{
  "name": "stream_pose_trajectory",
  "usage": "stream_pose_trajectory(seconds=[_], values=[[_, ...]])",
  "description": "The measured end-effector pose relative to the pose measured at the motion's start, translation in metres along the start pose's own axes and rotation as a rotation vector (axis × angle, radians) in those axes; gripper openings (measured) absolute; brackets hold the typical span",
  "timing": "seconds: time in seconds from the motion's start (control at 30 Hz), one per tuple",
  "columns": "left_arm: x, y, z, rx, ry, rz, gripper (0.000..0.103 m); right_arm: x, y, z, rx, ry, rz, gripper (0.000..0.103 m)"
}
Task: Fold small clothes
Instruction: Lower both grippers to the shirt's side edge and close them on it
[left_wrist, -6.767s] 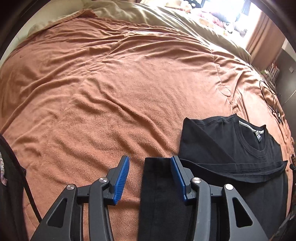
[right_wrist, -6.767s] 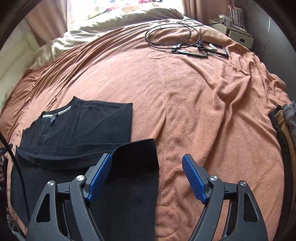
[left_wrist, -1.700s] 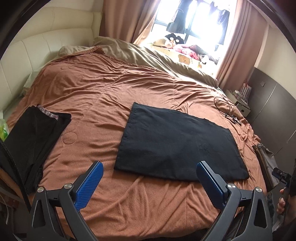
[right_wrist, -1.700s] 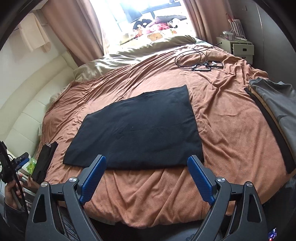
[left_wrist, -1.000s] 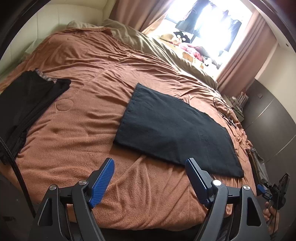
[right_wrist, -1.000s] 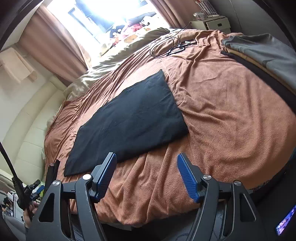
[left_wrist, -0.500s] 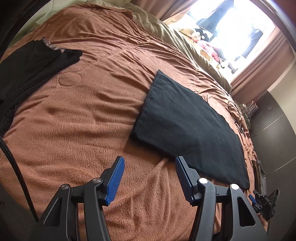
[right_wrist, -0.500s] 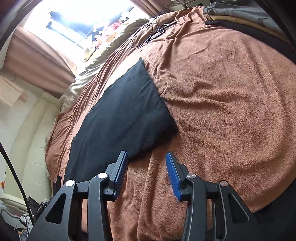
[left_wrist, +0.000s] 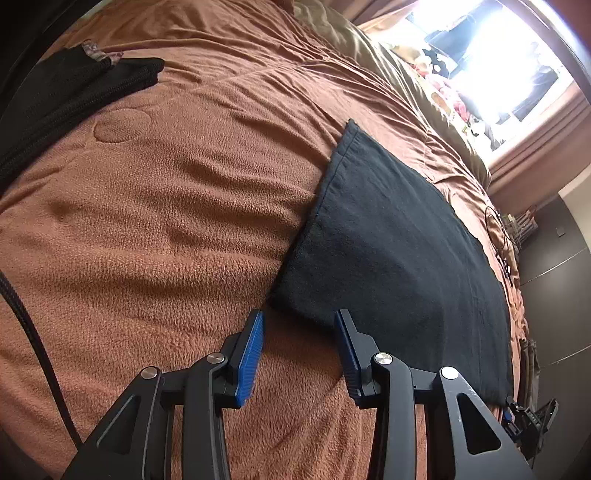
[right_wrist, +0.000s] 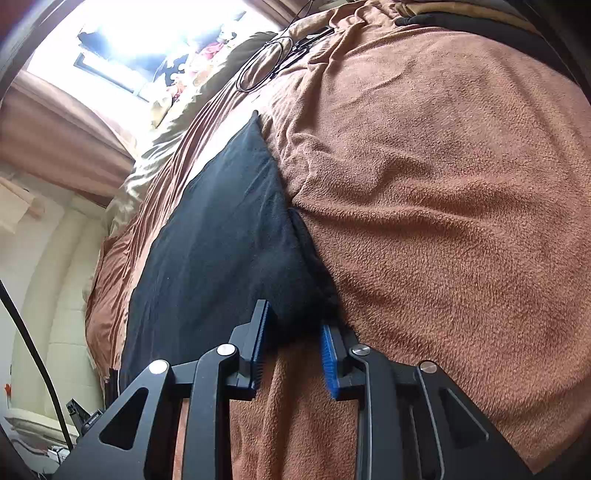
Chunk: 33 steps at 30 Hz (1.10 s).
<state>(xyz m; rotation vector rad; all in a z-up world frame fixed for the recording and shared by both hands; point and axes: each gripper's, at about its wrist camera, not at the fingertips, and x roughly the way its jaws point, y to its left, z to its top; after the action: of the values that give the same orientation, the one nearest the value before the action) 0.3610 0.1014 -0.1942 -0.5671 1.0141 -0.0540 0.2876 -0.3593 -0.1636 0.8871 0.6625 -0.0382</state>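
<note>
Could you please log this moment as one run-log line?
left gripper: closing, near folded black garment corner | right gripper: closing around other near corner | brown blanket underneath

One folded black garment (left_wrist: 399, 243) mid-frame, one dark clothes pile (left_wrist: 70, 96) upper left, one brown blanket (left_wrist: 166, 206), two grippers: left gripper (left_wrist: 299, 325), right gripper (right_wrist: 295, 321).

No writing, label, brand, number or sign can be read in either wrist view.
</note>
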Motion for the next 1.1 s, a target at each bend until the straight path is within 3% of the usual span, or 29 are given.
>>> stream_pose_trajectory(seconds=[0.13, 0.47, 0.67, 0.93, 1.1], values=[[0.008, 0.003, 0.005, -0.009, -0.010, 0.023, 0.035, -0.002, -0.006, 0.000, 0.028, -0.015, 0.004, 0.006], [0.014, -0.001, 0.013, -0.019, -0.029, 0.029, 0.032, -0.019, -0.001, -0.009, 0.017, -0.052, 0.042, 0.007], [0.016, 0.001, 0.009, -0.067, -0.026, -0.040, 0.037, 0.000, -0.007, -0.012, 0.033, -0.003, 0.042, 0.007], [0.016, 0.001, 0.018, -0.098, -0.044, -0.066, 0.039, -0.006, 0.005, 0.003, 0.021, -0.047, 0.048, 0.006], [0.006, -0.007, 0.017, -0.097, -0.074, -0.140, 0.039, -0.005, 0.007, 0.003, 0.004, -0.049, 0.058, 0.006]])
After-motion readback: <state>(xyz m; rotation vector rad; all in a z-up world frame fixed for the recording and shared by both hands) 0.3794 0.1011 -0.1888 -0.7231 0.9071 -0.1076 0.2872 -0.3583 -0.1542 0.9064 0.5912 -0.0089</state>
